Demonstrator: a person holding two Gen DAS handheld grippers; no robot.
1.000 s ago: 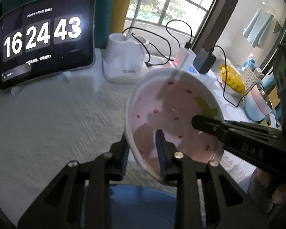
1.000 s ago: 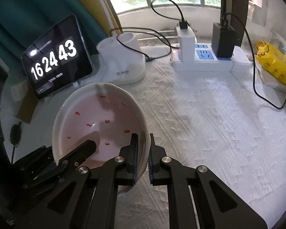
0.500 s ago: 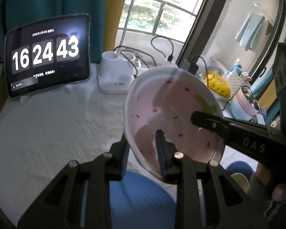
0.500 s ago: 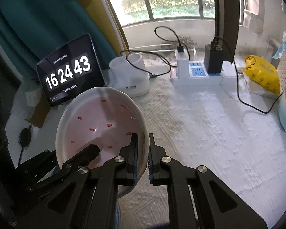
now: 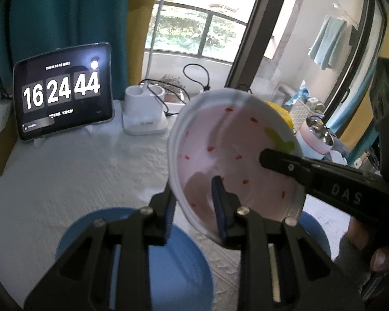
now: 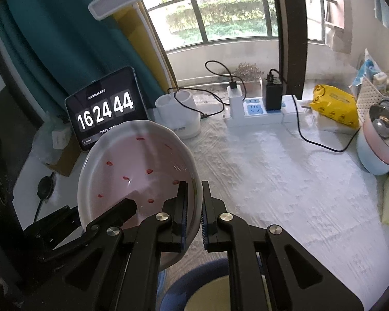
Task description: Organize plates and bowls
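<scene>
A white bowl (image 5: 236, 155) with a pink inside and red specks hangs tilted above the table, held by both grippers. My left gripper (image 5: 194, 207) is shut on its near left rim. Across the bowl (image 6: 134, 173), my right gripper (image 6: 194, 207) is shut on the right rim. In the left wrist view the right gripper's finger reaches over the bowl from the right. A blue plate (image 5: 173, 259) lies on the table under the bowl. A second blue dish (image 6: 194, 280) with a pale inside shows below the right gripper.
A tablet clock (image 6: 106, 108) stands at the back left, beside a white lamp base (image 6: 179, 119). A power strip (image 6: 256, 114) with chargers and cables, a yellow bag (image 6: 334, 106) and a pink and blue pot (image 6: 378, 142) sit to the right. The white tablecloth (image 6: 285, 181) covers the table.
Both grippers have lifted the bowl higher above the table and drawn back; more of the room and the blue plate below has come into view. The grip is unchanged.
</scene>
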